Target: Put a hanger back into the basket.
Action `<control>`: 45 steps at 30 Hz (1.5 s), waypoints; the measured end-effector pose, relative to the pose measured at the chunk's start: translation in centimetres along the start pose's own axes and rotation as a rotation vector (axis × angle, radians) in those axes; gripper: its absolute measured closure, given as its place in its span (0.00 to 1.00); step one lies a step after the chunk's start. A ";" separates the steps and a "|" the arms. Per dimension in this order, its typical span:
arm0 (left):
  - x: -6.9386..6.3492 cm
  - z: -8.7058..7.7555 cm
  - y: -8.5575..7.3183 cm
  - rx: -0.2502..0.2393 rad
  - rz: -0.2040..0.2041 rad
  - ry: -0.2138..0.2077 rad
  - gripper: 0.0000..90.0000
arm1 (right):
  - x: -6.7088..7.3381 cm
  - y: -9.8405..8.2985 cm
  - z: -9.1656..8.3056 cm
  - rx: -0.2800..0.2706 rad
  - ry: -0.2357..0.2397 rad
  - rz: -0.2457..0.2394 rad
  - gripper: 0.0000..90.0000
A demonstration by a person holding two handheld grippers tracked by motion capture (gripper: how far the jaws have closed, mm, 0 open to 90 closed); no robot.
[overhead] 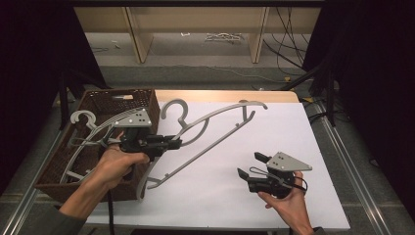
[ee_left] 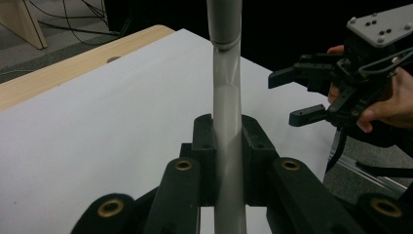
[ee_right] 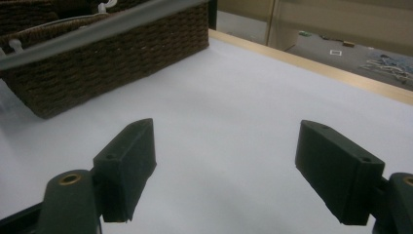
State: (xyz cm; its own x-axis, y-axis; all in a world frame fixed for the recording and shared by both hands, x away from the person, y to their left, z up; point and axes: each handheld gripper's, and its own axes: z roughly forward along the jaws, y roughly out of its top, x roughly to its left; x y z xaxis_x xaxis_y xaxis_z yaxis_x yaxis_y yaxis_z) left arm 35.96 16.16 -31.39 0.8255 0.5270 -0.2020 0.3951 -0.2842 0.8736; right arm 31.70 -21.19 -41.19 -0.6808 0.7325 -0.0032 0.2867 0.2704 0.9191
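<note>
1. Your left gripper (overhead: 177,143) is clamped on the grey hanger (overhead: 215,128), pinching the bar near its neck. The hanger hangs tilted over the white table (overhead: 274,137), just beside the wicker basket (overhead: 147,105).
2. Your right gripper (overhead: 250,166) sits with its jaws spread, empty, well apart from the hanger.
3. The hanger looks like rigid, light plastic, and smooth, so it may swivel in a single pinch.
4. Take the lower bar with the right for a steadier hold.
5. More hangers (overhead: 85,127) are in the basket.

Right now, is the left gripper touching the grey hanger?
Touching. In the left gripper view, the left gripper has both black jaws pressed against the hanger bar.
</note>
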 end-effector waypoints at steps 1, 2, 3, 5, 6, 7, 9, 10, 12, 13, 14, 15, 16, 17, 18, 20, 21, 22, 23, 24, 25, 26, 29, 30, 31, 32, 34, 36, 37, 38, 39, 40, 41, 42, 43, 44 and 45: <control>0.2 -0.4 0.2 0.007 -0.010 -0.002 0.88 | 0.0 -0.1 0.1 -0.002 0.010 0.004 0.26; 0.2 -0.6 0.2 0.006 -0.017 -0.006 0.88 | 0.0 -0.2 0.1 -0.005 0.014 0.001 0.25; 0.3 -0.7 0.3 0.009 -0.021 -0.003 0.88 | 0.1 -0.2 0.1 -0.006 0.015 0.004 0.25; 0.4 -1.0 0.4 0.012 -0.022 -0.002 0.88 | 0.1 -0.1 -0.1 0.023 0.003 -0.003 0.25; 0.4 -1.2 0.4 -0.002 -0.029 -0.004 0.88 | 0.1 -0.2 -0.1 0.023 0.004 -0.002 0.25; 0.5 -1.5 0.6 0.004 -0.032 -0.003 0.88 | 0.1 -0.2 -0.1 0.018 0.014 0.003 0.25; 0.7 -1.9 0.8 -0.007 -0.039 -0.005 0.88 | 0.1 -0.3 -0.1 0.018 0.015 0.000 0.25; 0.8 -2.1 1.0 -0.015 -0.046 -0.002 0.88 | 0.1 -0.3 -0.1 0.015 0.016 0.000 0.25; 1.0 -2.7 1.4 -0.018 -0.036 0.014 0.88 | 0.2 -0.5 0.0 0.017 0.011 0.005 0.24; 1.1 -3.1 1.7 -0.021 -0.023 0.023 0.88 | 0.2 -0.5 -0.1 0.023 0.015 0.013 0.24; 1.1 -3.5 2.0 -0.027 -0.021 0.035 0.88 | 0.1 -0.5 -0.1 0.015 0.010 -0.001 0.24; 1.3 -3.9 2.3 -0.031 -0.015 0.041 0.88 | 0.2 -0.6 0.1 0.006 0.021 0.006 0.24; 1.4 -4.3 2.5 -0.036 -0.016 0.053 0.88 | 0.2 -0.6 -0.1 0.029 0.021 0.013 0.24; 1.6 -4.7 2.8 -0.039 -0.012 0.060 0.88 | 0.2 -0.6 -0.1 0.031 0.022 0.013 0.24; 1.8 -5.1 3.0 -0.040 -0.013 0.071 0.88 | 0.2 -0.6 -0.1 0.031 0.023 0.013 0.24; 2.4 -6.0 3.3 -0.046 -0.016 0.100 0.88 | 0.2 -0.6 -0.1 0.024 0.021 0.007 0.24; 2.6 -6.2 3.3 -0.048 -0.019 0.109 0.88 | 0.2 -0.6 -0.1 0.024 0.020 0.003 0.24; 3.1 -6.7 3.3 -0.053 -0.029 0.122 0.88 | 0.2 -0.7 -0.1 0.025 0.021 0.003 0.24; 3.4 -6.9 3.3 -0.056 -0.033 0.132 0.88 | 0.2 -0.7 0.0 0.023 0.022 0.004 0.24; 3.9 -7.3 3.2 -0.061 -0.042 0.144 0.88 | 0.2 -0.7 0.1 0.016 0.018 0.005 0.24; 4.1 -7.5 3.2 -0.064 -0.049 0.154 0.88 | 0.2 -0.7 0.1 0.024 0.021 0.004 0.24; 4.5 -7.8 3.1 -0.064 -0.053 0.161 0.88 | 0.2 -0.7 0.0 0.027 0.021 0.003 0.24; 5.7 -8.4 2.7 -0.068 -0.061 0.190 0.88 | 0.2 -0.8 0.1 0.033 0.027 0.009 0.24; 6.0 -8.6 2.6 -0.069 -0.058 0.197 0.88 | 0.2 -0.8 0.2 0.032 0.028 0.007 0.24; 6.8 -8.8 2.4 -0.067 -0.067 0.213 0.88 | 0.2 -0.8 0.2 0.030 0.028 0.008 0.24; 7.1 -9.0 2.3 -0.066 -0.068 0.227 0.88 | 0.2 -0.8 0.2 0.029 0.029 0.008 0.24; 7.9 -9.3 2.0 -0.069 -0.069 0.248 0.88 | 0.2 -0.8 0.2 0.028 0.028 0.006 0.24; 8.8 -9.7 1.7 -0.072 -0.063 0.264 0.88 | 0.2 -0.8 0.2 0.027 0.028 0.008 0.24; 9.1 -9.9 1.5 -0.076 -0.079 0.271 0.88 | 0.2 -0.8 0.2 0.022 0.028 0.007 0.24; 9.5 -10.0 1.2 -0.078 -0.087 0.280 0.88 | 0.2 -0.8 0.2 0.019 0.027 0.010 0.24; 9.5 -10.0 1.2 -0.078 -0.087 0.280 0.88 | 0.2 -0.8 0.1 0.032 0.032 0.013 0.23; 10.2 -10.3 0.7 -0.068 -0.090 0.306 0.88 | 0.1 -0.8 0.1 0.033 0.032 0.012 0.23; 10.2 -10.3 0.7 -0.068 -0.090 0.306 0.88 | 0.1 -0.8 0.1 0.033 0.030 0.013 0.23; 10.8 -10.5 0.1 -0.064 -0.107 0.321 0.88 | 0.1 -0.8 0.1 0.028 0.027 0.013 0.23; 10.8 -10.5 0.1 -0.064 -0.107 0.321 0.88 | 0.1 -0.8 0.1 0.028 0.027 0.013 0.23; 11.1 -10.6 -0.2 -0.062 -0.115 0.327 0.88 | 0.2 -0.8 0.1 0.034 0.030 0.021 0.23; 11.4 -10.7 -0.5 -0.062 -0.124 0.332 0.88 | 0.1 -0.8 0.1 0.025 0.027 0.011 0.23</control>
State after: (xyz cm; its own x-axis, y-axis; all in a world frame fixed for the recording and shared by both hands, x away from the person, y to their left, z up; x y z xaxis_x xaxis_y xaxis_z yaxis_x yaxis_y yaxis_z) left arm 40.84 30.87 -29.38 0.5930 0.7887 -0.1621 0.4506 -0.1582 0.8786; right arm 31.46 -21.23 -42.00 -0.6957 0.7181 0.0178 0.3109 0.2787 0.9087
